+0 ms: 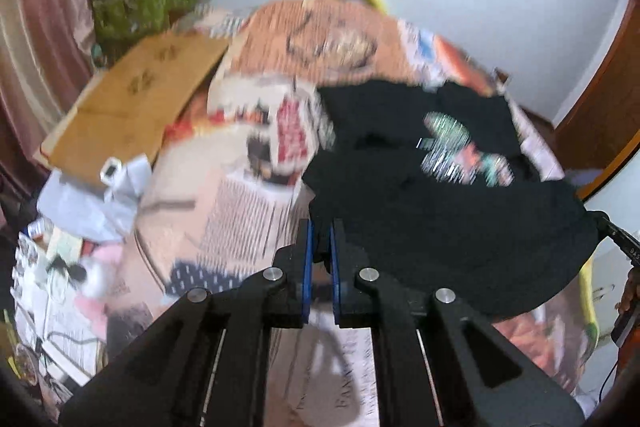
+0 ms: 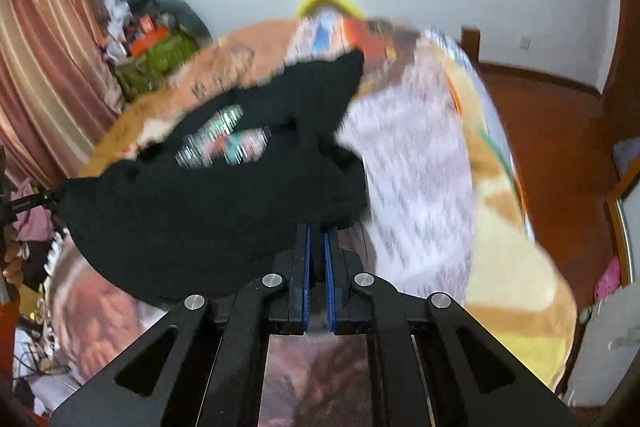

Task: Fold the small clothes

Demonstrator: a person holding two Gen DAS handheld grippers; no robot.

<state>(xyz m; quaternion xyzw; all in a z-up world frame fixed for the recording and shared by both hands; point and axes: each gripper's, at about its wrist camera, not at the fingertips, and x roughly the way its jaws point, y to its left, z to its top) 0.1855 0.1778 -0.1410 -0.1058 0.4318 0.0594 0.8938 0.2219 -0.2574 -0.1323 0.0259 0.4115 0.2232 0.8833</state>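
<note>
A small black shirt point(image 1: 432, 195) with a green and pink print hangs lifted over the bed, its near hem stretched between both grippers. My left gripper point(image 1: 321, 227) is shut on the hem's left corner, black cloth pinched between its blue pads. In the right wrist view the same black shirt point(image 2: 192, 211) spreads to the left, and my right gripper point(image 2: 317, 229) is shut on its right corner. The other gripper's tip shows at the far edge of each view, at the cloth's opposite corner. Both pictures are blurred.
The bed carries a patterned blanket point(image 1: 248, 211) and an orange cover point(image 1: 320, 39). A flat cardboard sheet point(image 1: 132, 107) lies at the bed's left, with a green bag of clutter point(image 1: 144, 3) behind. Loose papers and small items point(image 1: 60, 267) crowd the left. Wooden floor point(image 2: 560, 131) lies to the right.
</note>
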